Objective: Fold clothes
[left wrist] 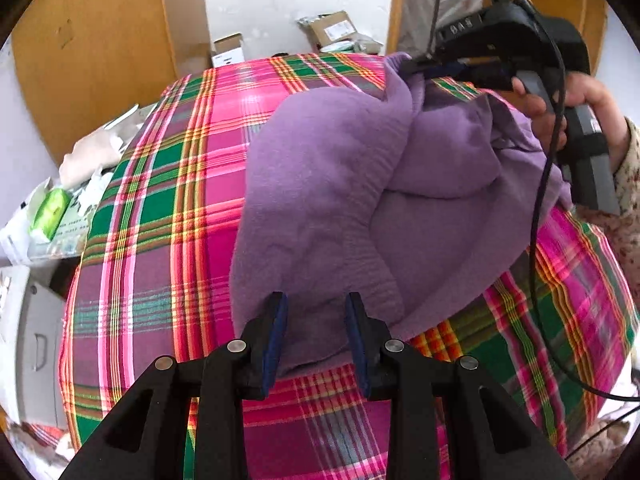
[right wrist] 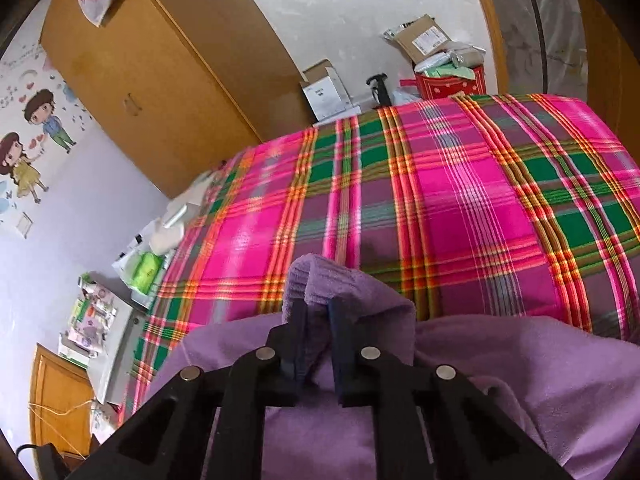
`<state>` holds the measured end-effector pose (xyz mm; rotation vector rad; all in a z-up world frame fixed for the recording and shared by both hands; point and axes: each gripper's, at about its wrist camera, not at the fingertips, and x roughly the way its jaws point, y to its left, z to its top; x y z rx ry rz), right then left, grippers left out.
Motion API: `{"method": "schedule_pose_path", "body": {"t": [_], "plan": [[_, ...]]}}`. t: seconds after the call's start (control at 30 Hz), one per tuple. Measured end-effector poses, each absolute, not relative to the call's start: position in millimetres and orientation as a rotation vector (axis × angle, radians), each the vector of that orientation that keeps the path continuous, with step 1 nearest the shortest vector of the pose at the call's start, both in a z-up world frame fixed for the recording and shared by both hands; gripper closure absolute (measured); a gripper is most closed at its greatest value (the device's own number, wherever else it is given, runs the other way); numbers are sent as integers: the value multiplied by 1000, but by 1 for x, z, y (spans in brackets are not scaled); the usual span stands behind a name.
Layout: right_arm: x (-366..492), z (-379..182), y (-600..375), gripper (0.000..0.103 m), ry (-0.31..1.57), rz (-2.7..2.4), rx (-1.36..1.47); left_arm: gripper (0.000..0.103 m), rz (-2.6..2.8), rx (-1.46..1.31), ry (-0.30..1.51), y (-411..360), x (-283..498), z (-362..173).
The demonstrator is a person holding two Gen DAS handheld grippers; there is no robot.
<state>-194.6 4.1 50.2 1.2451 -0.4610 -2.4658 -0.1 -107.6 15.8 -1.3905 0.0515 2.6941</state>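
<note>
The purple fleece garment fills the centre and right of the left wrist view, lying crumpled on the pink and green plaid sheet. Its ribbed cuff is clamped between the jaws of the right gripper, low in the centre of the right wrist view. The same gripper shows at the upper right of the left wrist view, lifted in a hand with the cloth trailing from it. Probably the sleeve is raised this way so it can be drawn across the body for a fold.

The left gripper, at the bottom centre of its frame, has its jaws spread and grasps nothing. They straddle the garment's near ribbed hem, seemingly ready to pinch or pin it.

A wooden wardrobe stands at the upper left.
</note>
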Motion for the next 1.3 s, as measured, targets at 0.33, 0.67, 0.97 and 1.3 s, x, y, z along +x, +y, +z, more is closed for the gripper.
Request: {"method": "schedule_pose_path", "body": {"t": [0.33, 0.67, 0.97, 1.3], "plan": [[-186, 68, 1, 93, -507, -2473, 1159, 72, 2636, -1396, 95, -79, -20, 11], [-189, 65, -10, 93, -457, -2476, 1172, 69, 2660, -1463, 200, -70, -28, 0], [-189, 90, -39, 94, -385, -2476, 1096, 76, 2647, -1425, -102, -102, -11, 7], [-197, 114, -103, 94, -265, -2458, 1032, 78, 2744, -1301, -397, -166, 14, 25]]}}
